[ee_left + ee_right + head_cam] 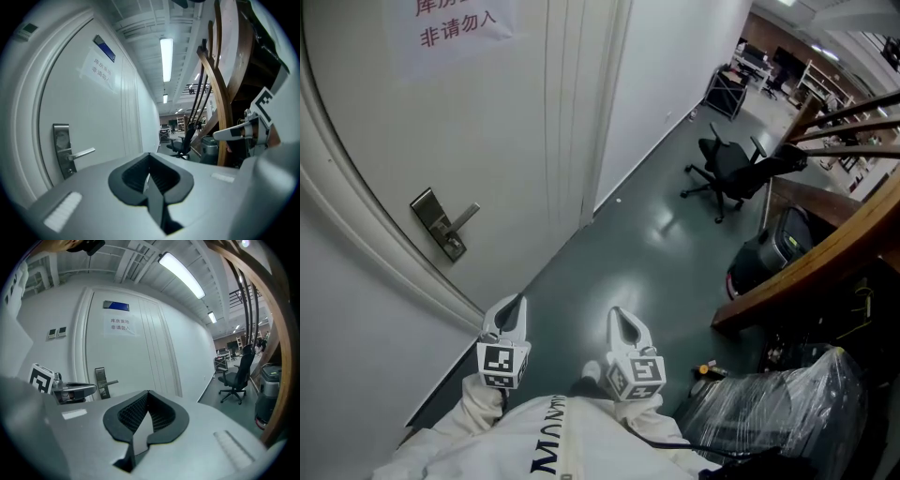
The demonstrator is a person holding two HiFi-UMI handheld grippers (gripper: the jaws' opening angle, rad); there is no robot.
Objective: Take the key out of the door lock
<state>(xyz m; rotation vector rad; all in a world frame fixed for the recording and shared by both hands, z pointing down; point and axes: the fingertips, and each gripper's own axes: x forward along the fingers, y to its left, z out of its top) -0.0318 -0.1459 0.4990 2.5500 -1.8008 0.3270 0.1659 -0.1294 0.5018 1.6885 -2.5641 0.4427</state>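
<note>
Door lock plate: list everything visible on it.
The lock plate is a tall, narrow rectangle that looks like brushed metal. It is mounted flat and upright on the white door. A slim lever handle juts level from its middle, pointing away from the near frame. A small round part sits below the lever; no key can be made out. Nothing touches the plate.

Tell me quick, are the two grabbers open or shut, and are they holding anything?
Left gripper: shut, with nothing between its jaws.
Right gripper: shut, with nothing between its jaws.
</note>
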